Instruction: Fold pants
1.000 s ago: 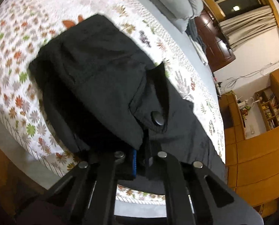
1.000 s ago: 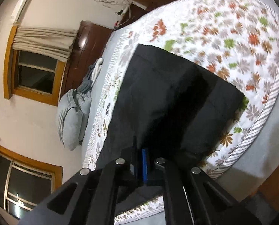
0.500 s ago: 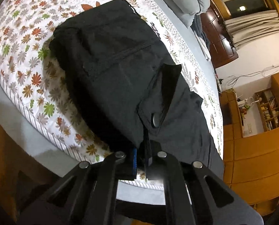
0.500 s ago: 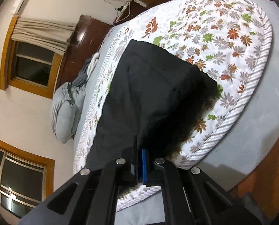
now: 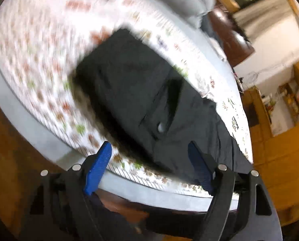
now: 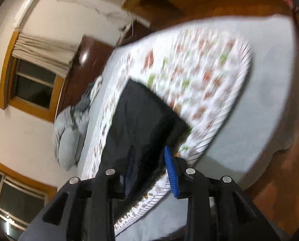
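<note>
The black pants point(image 5: 149, 100) lie folded on the floral quilt point(image 5: 39, 60) of the bed, close to its near edge. The left hand-held gripper point(image 5: 149, 156) is spread wide, its 2 blue ribbed pads on either side of the near end of the pants, holding nothing. The right hand-held gripper point(image 6: 149, 158) is also parted and empty; its 2 blue pads stand just before the near edge of the pants point(image 6: 139, 120).

The cloth is matte and dark, with a stitched pocket flap and 1 round snap button point(image 5: 161, 127). The folded shape is roughly rectangular. The quilt is white with leaf prints in orange and green and has a striped border; under it lies a pale grey sheet point(image 6: 269, 100). A grey pillow point(image 6: 67, 140) rests at the far end of the bed. Both views are blurred.
</note>
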Demonstrator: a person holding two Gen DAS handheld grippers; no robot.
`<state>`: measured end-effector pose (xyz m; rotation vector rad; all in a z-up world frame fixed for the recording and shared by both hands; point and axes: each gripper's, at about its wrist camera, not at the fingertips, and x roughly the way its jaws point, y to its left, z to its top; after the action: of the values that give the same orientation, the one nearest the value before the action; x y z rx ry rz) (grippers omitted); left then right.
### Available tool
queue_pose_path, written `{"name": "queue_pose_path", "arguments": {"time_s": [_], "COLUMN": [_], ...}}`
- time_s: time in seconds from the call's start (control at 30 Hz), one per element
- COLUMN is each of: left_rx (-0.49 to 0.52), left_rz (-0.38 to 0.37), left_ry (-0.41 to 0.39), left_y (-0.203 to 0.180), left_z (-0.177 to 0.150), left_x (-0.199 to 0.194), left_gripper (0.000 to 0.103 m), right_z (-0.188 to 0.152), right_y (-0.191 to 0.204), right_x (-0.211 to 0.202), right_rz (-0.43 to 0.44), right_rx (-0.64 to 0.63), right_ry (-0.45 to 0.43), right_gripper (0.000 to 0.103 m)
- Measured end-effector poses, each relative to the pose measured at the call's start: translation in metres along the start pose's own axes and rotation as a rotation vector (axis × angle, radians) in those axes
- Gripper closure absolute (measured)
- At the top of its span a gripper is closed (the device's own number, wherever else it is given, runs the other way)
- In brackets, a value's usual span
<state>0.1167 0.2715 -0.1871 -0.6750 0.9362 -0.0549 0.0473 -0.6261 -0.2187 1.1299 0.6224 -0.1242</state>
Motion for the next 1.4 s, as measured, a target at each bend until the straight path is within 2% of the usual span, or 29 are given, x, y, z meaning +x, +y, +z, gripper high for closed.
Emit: {"name": "queue_pose_path", "arguments": {"time_s": [0.07,0.1,0.2,0.27,0.33,0.37,0.4,0.43,0.47,0.53,0.6,0.63,0.67,0.7,0.73,0.83,1.2,1.3,1.4], "left_rx": [0.05,0.086,0.137,0.153,0.145,0.134,0.117,0.112,0.106,0.095,0.129,0.142,0.161,0.178,0.178,0.16,0.157,0.156,0.154], "left_rz": [0.008,0.001,-0.034,-0.042,-0.004,0.031,0.09,0.112,0.117,0.111,0.115,0.105,0.082,0.063,0.044,0.015,0.014,0.012,0.009], "left_ry": [-0.06,-0.098,-0.124,-0.097,-0.037,-0.005,0.035,0.052,0.064,0.053,0.037,0.024,0.0,-0.017,-0.018,-0.033,-0.037,-0.037,-0.038], "left_y": [-0.008,-0.017,-0.032,-0.039,-0.033,-0.028,-0.017,-0.013,-0.004,0.0,-0.002,-0.002,-0.001,-0.002,-0.002,0.0,-0.005,-0.005,-0.005], "left_z": [0.006,0.014,0.033,0.046,0.055,0.057,0.058,0.06,0.058,0.057,0.054,0.053,0.05,0.046,0.047,0.049,0.048,0.048,0.048], "left_x": [-0.015,-0.02,-0.01,0.01,0.04,0.055,0.075,0.083,0.09,0.093,0.091,0.091,0.09,0.089,0.089,0.087,0.089,0.088,0.088], "left_gripper": [0.022,0.014,0.012,0.012,0.012,0.014,0.022,0.027,0.031,0.032,0.03,0.029,0.023,0.018,0.015,0.012,0.008,0.008,0.008], "right_z": [0.001,0.001,0.002,0.005,0.007,0.006,0.007,0.008,0.009,0.013,0.017,0.019,0.02,0.019,0.019,0.013,0.009,0.011,0.013], "right_y": [0.013,0.023,0.039,0.039,0.031,0.024,0.013,0.007,0.001,-0.004,-0.001,-0.001,-0.005,-0.009,-0.014,-0.032,-0.053,-0.054,-0.046], "right_x": [-0.009,-0.006,0.015,0.032,0.045,0.05,0.056,0.062,0.065,0.06,0.038,0.026,0.014,0.007,0.0,-0.009,0.031,0.038,0.039], "right_rz": [0.034,0.038,0.048,0.049,0.039,0.024,0.011,-0.014,-0.036,-0.016,0.031,0.044,0.056,0.063,0.075,0.126,0.182,0.203,0.219], "right_rx": [-0.034,-0.066,-0.092,-0.073,-0.037,-0.014,0.009,0.016,0.014,0.023,0.022,0.023,0.04,0.058,0.081,0.155,0.212,0.215,0.194], "right_ry": [-0.019,-0.012,0.02,0.024,0.029,0.03,0.042,0.056,0.073,0.088,0.053,0.033,0.01,-0.004,-0.014,-0.003,0.034,0.033,0.029], "right_gripper": [0.071,0.071,0.071,0.071,0.071,0.077,0.082,0.099,0.103,0.103,0.092,0.082,0.063,0.055,0.048,0.036,0.034,0.027,0.026]}}
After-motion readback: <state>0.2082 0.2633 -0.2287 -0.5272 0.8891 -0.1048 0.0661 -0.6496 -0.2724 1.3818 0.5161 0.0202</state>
